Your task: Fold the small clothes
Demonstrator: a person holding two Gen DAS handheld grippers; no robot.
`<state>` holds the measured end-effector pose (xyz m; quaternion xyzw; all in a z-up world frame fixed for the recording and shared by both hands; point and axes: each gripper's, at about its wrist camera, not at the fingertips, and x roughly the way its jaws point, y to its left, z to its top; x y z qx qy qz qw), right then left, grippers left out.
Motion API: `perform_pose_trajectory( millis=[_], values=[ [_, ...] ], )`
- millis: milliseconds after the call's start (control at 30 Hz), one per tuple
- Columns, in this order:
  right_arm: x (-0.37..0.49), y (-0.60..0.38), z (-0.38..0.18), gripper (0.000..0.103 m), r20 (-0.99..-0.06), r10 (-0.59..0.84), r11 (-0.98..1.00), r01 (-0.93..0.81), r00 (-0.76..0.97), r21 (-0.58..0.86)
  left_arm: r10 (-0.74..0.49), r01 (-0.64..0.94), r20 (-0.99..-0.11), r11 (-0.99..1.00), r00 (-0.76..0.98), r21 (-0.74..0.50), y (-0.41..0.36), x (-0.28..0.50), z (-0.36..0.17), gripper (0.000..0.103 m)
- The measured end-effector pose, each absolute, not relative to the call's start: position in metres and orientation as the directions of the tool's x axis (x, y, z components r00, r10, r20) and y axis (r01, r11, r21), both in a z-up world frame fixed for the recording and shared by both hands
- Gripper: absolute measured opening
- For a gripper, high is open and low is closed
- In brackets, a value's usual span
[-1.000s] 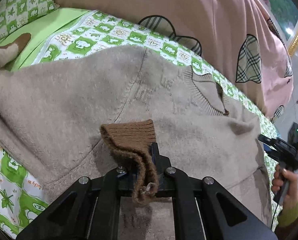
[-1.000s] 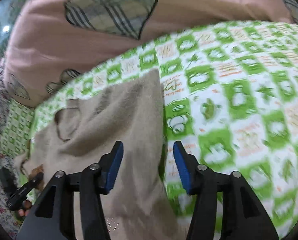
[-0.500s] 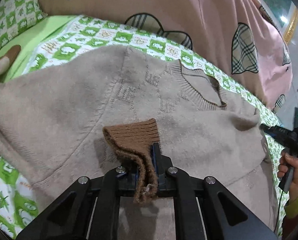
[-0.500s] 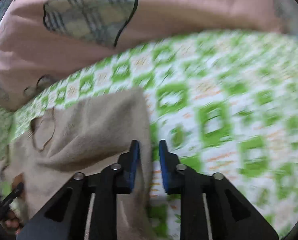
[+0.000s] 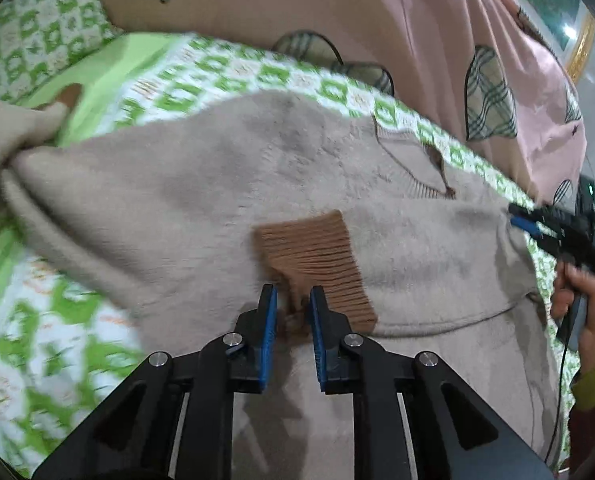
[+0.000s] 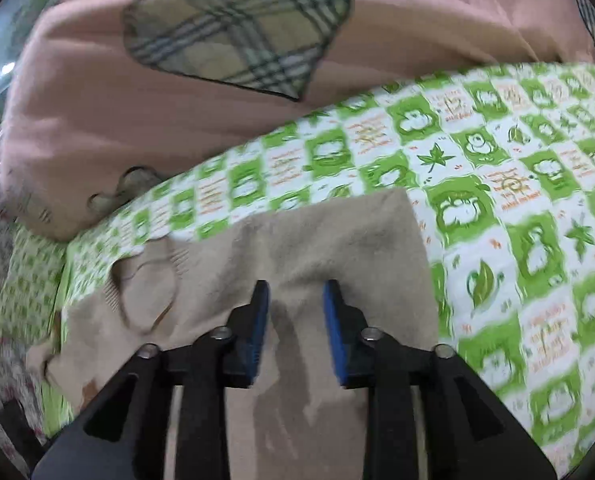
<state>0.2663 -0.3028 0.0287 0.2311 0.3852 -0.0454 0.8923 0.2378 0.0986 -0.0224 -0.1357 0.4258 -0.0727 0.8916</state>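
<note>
- A beige sweater (image 5: 201, 184) lies spread on a bed (image 6: 537, 168) with a green-and-white patterned sheet; a pink quilt (image 5: 337, 12) with plaid hearts is heaped along the far side.
- The sweater's neckline (image 5: 417, 168) points to the far right in the left wrist view.
- One sleeve is folded in across the body, so its brown ribbed cuff (image 5: 317, 256) rests flat on the middle of the sweater.
- The left hand-held gripper (image 5: 291, 304) has just been opening: its jaws stand a little apart, and the near end of the cuff sits loose in the gap, apparently let go.
- The right hand-held gripper (image 6: 295, 300) has likewise just been opening; it hovers over the sweater's right part, near its edge, jaws apart, gripping nothing.
- In the left wrist view a hand (image 5: 585, 304) holds that other gripper at the far right edge of the sweater.
- At far left more beige knit is bunched up; what it is cannot be told.
- Judged progress: early. One sleeve seems folded in; the sides and the lengthwise fold look still undone.
</note>
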Motion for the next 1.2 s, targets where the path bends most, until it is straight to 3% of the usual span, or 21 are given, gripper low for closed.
perform_pose_trajectory(
  millis=[33, 133, 267, 333, 433, 567, 667, 733, 767, 800, 833, 867, 900, 1000, 1200],
  values=[
    [0.254, -0.297, 0.032, 0.044, -0.702, 0.115, 0.902, 0.223, 0.703, 0.371, -0.231, 0.003, -0.733, 0.954, 0.640, -0.298, 0.108, 0.231, -0.015, 0.026],
    [0.212, -0.281, 0.032, 0.046, -0.705, 0.181, 0.913, 0.149, 0.686, 0.379, -0.157, -0.050, -0.717, 0.965, 0.679, -0.258, 0.138, 0.220, 0.006, 0.039],
    [0.169, -0.265, 0.030, 0.046, -0.706, 0.258, 0.907, 0.087, 0.660, 0.413, -0.016, -0.161, -0.692, 0.969, 0.722, -0.190, 0.183, 0.219, 0.034, 0.079],
    [0.153, -0.257, 0.028, 0.046, -0.700, 0.283, 0.901, 0.069, 0.656, 0.429, 0.107, -0.254, -0.681, 0.960, 0.725, -0.120, 0.207, 0.226, 0.047, 0.082],
    [0.128, -0.252, 0.021, 0.048, -0.684, 0.318, 0.882, 0.059, 0.656, 0.467, 0.192, -0.320, -0.697, 0.946, 0.691, -0.057, 0.235, 0.253, 0.056, 0.087],
    [0.117, -0.238, 0.020, 0.049, -0.688, 0.318, 0.889, 0.047, 0.653, 0.456, 0.190, -0.372, -0.769, 0.926, 0.611, -0.066, 0.281, 0.306, 0.053, 0.088],
    [0.113, -0.235, 0.021, 0.049, -0.689, 0.318, 0.890, 0.045, 0.651, 0.454, 0.096, -0.390, -0.832, 0.908, 0.547, -0.152, 0.313, 0.335, 0.033, 0.088],
    [0.110, -0.235, 0.019, 0.049, -0.693, 0.316, 0.888, 0.054, 0.648, 0.456, -0.019, -0.380, -0.874, 0.895, 0.485, -0.231, 0.328, 0.351, 0.010, 0.084],
    [0.110, -0.236, 0.018, 0.049, -0.696, 0.315, 0.888, 0.058, 0.645, 0.456, -0.045, -0.376, -0.879, 0.893, 0.475, -0.249, 0.331, 0.355, 0.003, 0.071],
    [0.109, -0.236, 0.017, 0.049, -0.697, 0.313, 0.888, 0.061, 0.645, 0.455, -0.066, -0.362, -0.881, 0.895, 0.469, -0.260, 0.332, 0.356, -0.004, 0.037],
    [0.108, -0.236, 0.016, 0.049, -0.699, 0.310, 0.888, 0.066, 0.644, 0.455, -0.096, -0.340, -0.878, 0.898, 0.469, -0.280, 0.331, 0.357, -0.010, 0.020],
    [0.107, -0.237, 0.015, 0.049, -0.699, 0.308, 0.887, 0.071, 0.645, 0.456, -0.102, -0.332, -0.873, 0.899, 0.477, -0.287, 0.328, 0.356, -0.012, 0.012],
    [0.106, -0.237, 0.014, 0.049, -0.701, 0.304, 0.887, 0.077, 0.645, 0.456, -0.101, -0.315, -0.856, 0.903, 0.507, -0.293, 0.324, 0.352, -0.009, 0.007],
    [0.101, -0.237, 0.013, 0.049, -0.687, 0.297, 0.883, 0.082, 0.663, 0.461, -0.121, -0.238, -0.774, 0.912, 0.621, -0.333, 0.297, 0.334, 0.015, 0.006],
    [0.091, -0.238, 0.014, 0.049, -0.660, 0.307, 0.866, 0.086, 0.685, 0.492, -0.287, 0.067, -0.625, 0.934, 0.726, -0.351, 0.179, 0.307, 0.071, 0.005]
  ],
)
